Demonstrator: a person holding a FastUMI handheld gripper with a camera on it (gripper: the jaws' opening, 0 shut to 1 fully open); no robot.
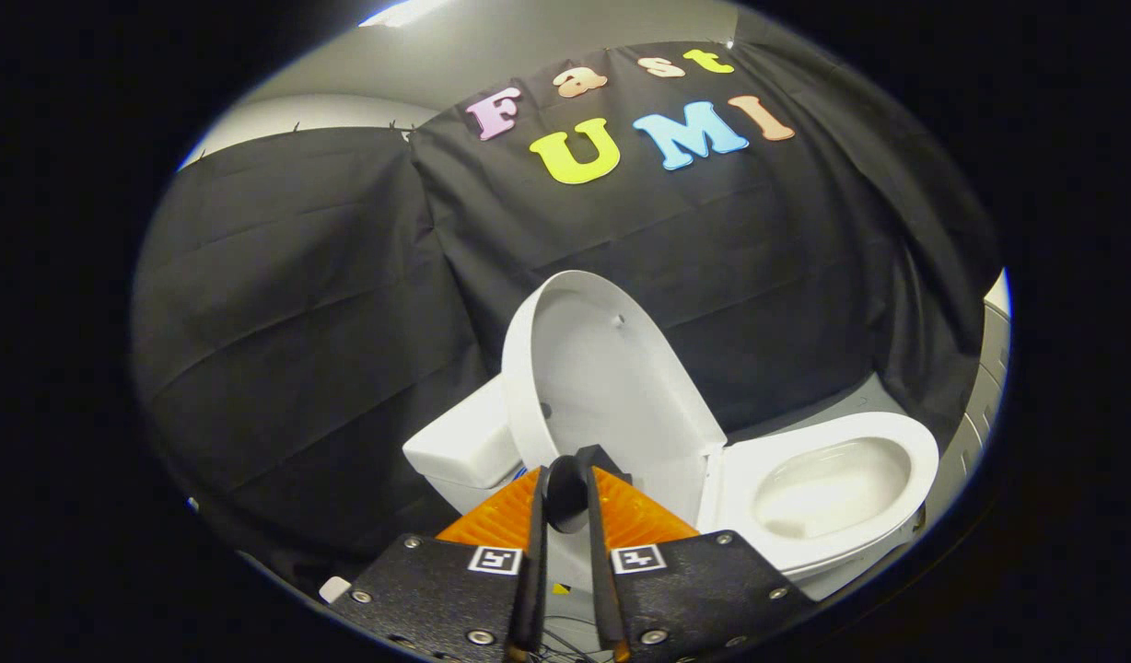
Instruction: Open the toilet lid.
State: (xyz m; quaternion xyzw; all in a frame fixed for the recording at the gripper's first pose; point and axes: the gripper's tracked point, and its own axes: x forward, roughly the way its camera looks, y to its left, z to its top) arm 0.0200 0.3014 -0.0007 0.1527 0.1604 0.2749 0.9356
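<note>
At the bottom centre of the frame, the gripper [567,479] had its fingers drawn nearly together, with only a narrow gap between them; they seemed to clasp nothing, though the tips were hard to make out. Just beyond them, in the middle of the frame, the toilet lid [602,387] stood raised upright. The tank [464,447] sat at lower left, the open seat and bowl [833,488] at lower right.
</note>
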